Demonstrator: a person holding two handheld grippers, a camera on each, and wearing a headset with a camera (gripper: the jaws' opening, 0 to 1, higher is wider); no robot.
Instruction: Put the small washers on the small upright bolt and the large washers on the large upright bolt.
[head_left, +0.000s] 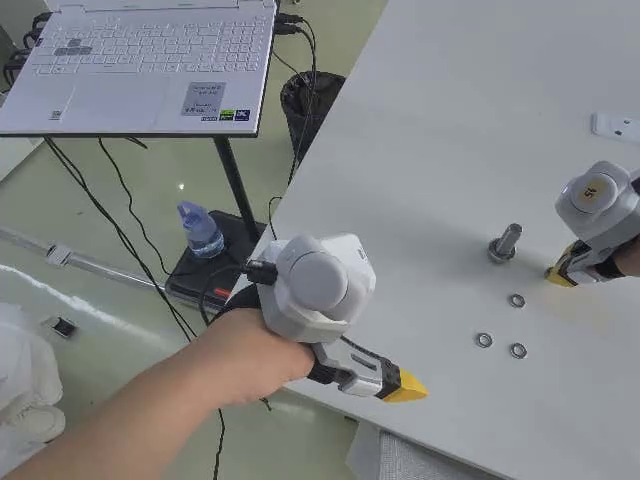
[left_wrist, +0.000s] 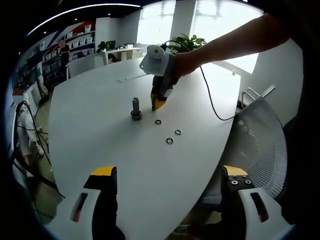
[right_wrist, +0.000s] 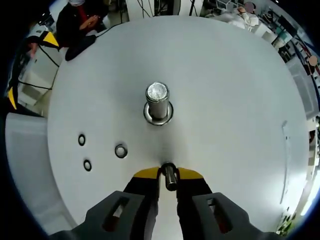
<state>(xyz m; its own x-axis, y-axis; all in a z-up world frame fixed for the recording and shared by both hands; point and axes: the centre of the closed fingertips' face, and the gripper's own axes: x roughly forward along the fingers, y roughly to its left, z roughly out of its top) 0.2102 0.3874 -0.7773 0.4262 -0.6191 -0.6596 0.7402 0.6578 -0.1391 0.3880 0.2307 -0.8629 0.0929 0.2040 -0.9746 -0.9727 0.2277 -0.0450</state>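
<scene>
Three washers (right_wrist: 120, 150) loose | right gripper (right_wrist: 170, 173) jaws pinch small bolt (right_wrist: 170, 178) at tips | left gripper (left_wrist: 169, 171) jaws apart

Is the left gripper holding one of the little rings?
No, the left gripper has its jaws wide apart with nothing between them, and the three washers lie loose on the table.

A large bolt (head_left: 504, 243) stands upright on the table (head_left: 430, 120); three washers (head_left: 517, 300) lie near it, toward the person; a small bolt (right_wrist: 170, 178) sits between the jaws of the right gripper (right_wrist: 169, 172), beside the large bolt; left of the table is a laptop (head_left: 140, 60), a bottle (head_left: 202, 230) below it.
</scene>
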